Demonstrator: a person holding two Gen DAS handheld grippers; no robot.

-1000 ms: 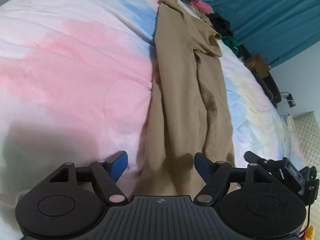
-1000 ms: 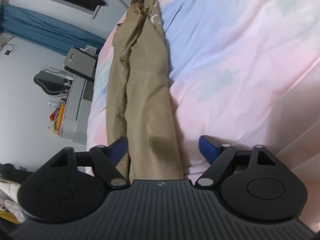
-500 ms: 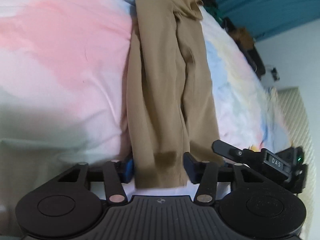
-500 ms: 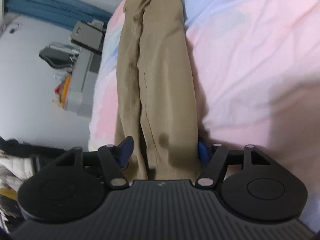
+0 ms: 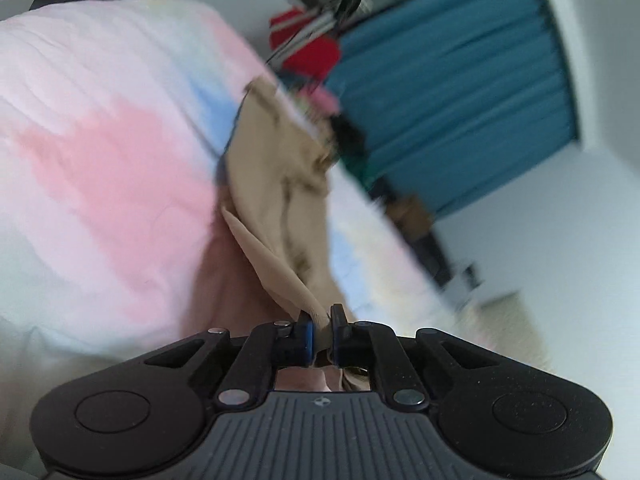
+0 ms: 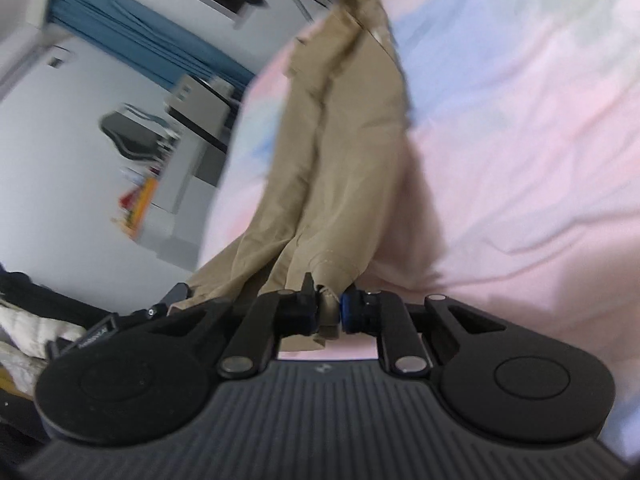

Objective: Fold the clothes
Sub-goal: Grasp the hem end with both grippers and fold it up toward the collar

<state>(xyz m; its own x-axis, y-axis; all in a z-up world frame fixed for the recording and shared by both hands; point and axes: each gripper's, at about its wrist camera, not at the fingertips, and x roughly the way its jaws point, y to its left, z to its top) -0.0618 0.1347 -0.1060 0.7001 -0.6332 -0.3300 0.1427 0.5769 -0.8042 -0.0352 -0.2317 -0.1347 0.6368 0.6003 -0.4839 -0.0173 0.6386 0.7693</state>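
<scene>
Tan trousers lie lengthwise on the bed, folded leg on leg. In the left wrist view my left gripper is closing its jaws on the near hem, and the pads pinch the cloth, which rises from the cover toward it. In the right wrist view the same tan trousers stretch away from my right gripper. Its jaws are closing too, with a bunched fold of the hem pressed between the blue pads. The far waist end lies near the bed's far edge.
A pastel pink, blue and white bed cover fills the space under the trousers. A pile of other clothes sits at the far end, before a blue curtain. A grey cabinet stands beside the bed. The other gripper's fingertip shows at the left.
Both grippers went from wide open to shut on the trouser hem. Both then rose, lifting the near end of the trousers off the cover, and the views tilted up toward the room.
</scene>
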